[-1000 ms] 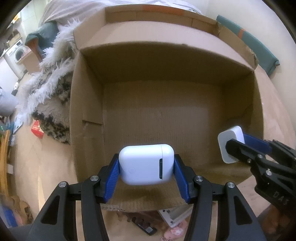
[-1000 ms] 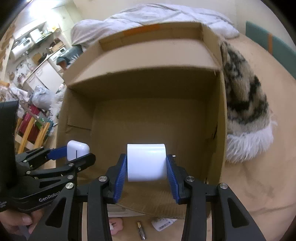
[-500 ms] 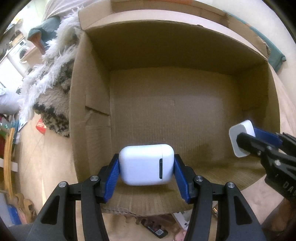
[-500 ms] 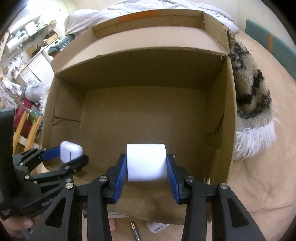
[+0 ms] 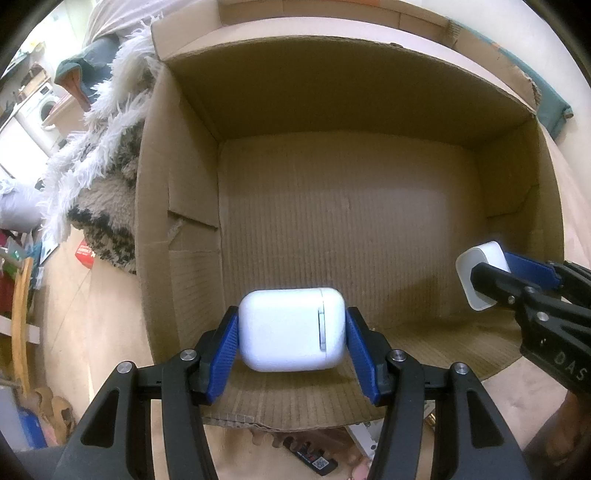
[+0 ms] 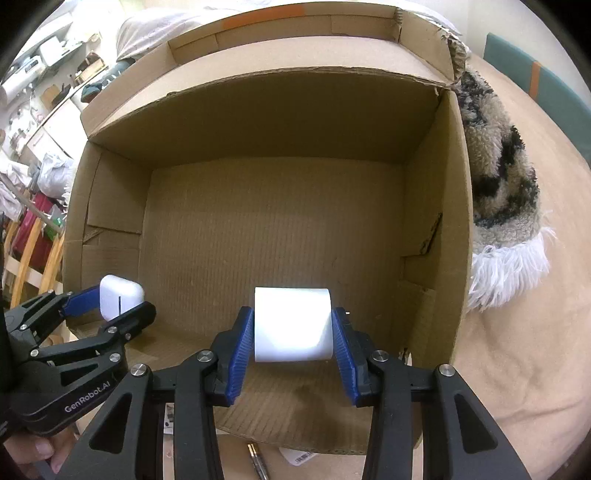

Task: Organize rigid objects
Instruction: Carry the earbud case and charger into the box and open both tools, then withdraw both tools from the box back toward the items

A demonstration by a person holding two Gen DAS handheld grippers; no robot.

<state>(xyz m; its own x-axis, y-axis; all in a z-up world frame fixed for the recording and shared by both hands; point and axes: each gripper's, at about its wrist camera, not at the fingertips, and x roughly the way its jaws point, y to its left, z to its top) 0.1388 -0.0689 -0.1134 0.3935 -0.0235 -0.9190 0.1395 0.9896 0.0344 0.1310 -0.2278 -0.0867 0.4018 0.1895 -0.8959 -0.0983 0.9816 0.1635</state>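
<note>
Nearest in the left wrist view, the left gripper (image 5: 291, 345) pinches a white earbud case (image 5: 291, 328) between its blue pads (image 5: 223, 352); the case lies on its side with its hinge strip facing the camera, held over the near edge of the open cardboard box (image 5: 177, 229). In the right wrist view, the right gripper (image 6: 293, 341) pinches a white block (image 6: 292, 325) with rounded top corners, its pads pressed on both flat sides, likewise over the near part of the box (image 6: 432, 236).

Each gripper shows in the other's camera. The right gripper (image 5: 491, 275) comes in from the right edge of the left view, with the block (image 5: 478, 273) at its tip near the box's right wall. The left gripper (image 6: 110, 306) comes in from the left edge of the right view, with the case (image 6: 120, 301) close to the box's left wall. Case and block are well apart, both above the box floor; whether either touches it I cannot tell. A thumb (image 6: 33, 454) shows at the lower left corner of the right view, under the left gripper's body.

Below the near box flap, on the beige surface, lie small things: a dark remote-like piece (image 5: 310, 456), a battery (image 6: 258, 461) and a white label (image 6: 299, 456).

Inside, the box floor is bare corrugated card, with a torn seam on the left wall. Its far flap stands up, marked by an orange strip (image 6: 262, 16).

Beyond and beside the box lies a shaggy patterned rug (image 6: 498, 177), its white fringe (image 5: 107, 122) along the left side in the left view. Farther left there is a washing machine (image 5: 42, 109) and cluttered shelves.
</note>
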